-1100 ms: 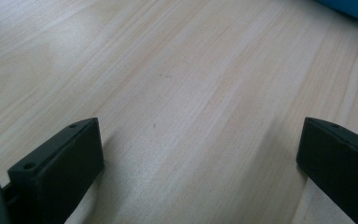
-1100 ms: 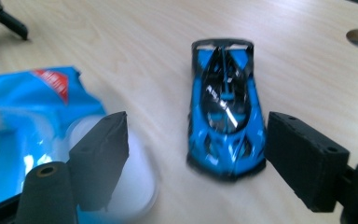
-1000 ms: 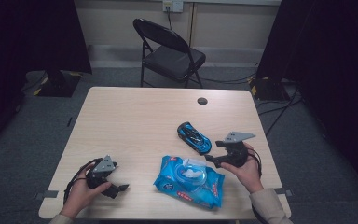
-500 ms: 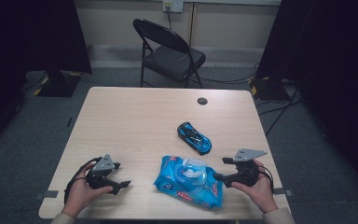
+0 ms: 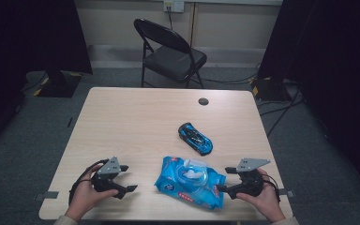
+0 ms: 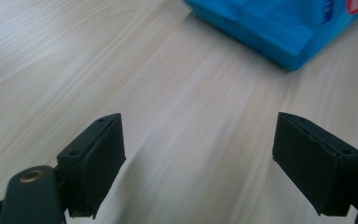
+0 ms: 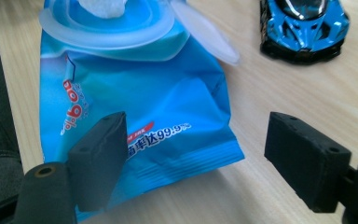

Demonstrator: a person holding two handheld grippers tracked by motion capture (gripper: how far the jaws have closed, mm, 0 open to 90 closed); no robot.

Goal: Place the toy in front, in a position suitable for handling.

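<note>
From my left gripper (image 6: 198, 154) camera I get bare wood grain and just one corner of the blue wipes pack (image 6: 279, 28), cut off at the top edge; the print on it is too cropped to read. The jaws stand wide apart with nothing between them.

On the right gripper (image 7: 198, 158) camera the pack (image 7: 135, 107) runs off the top of frame, so I see only part of its round plastic dispenser ring. The flip lid (image 7: 205, 30) is open and a white wipe (image 7: 100, 7) pokes up out of the opening. These jaws are also spread wide and hold nothing; the left one sits over the pack's near end, but I cannot tell if it touches. The blue toy car (image 7: 303, 25) is clipped at the top too.

From the high view, the pack (image 5: 190, 180) lies near the front edge of the table (image 5: 136, 117), between my two grippers, the left one (image 5: 122, 180) well apart from it, the right one (image 5: 225, 180) just beside it. The car (image 5: 195, 138) sits just beyond the pack. A small dark disc (image 5: 203, 101) near the far edge is too small to make out. A folding chair (image 5: 168, 51) stands behind the table.
</note>
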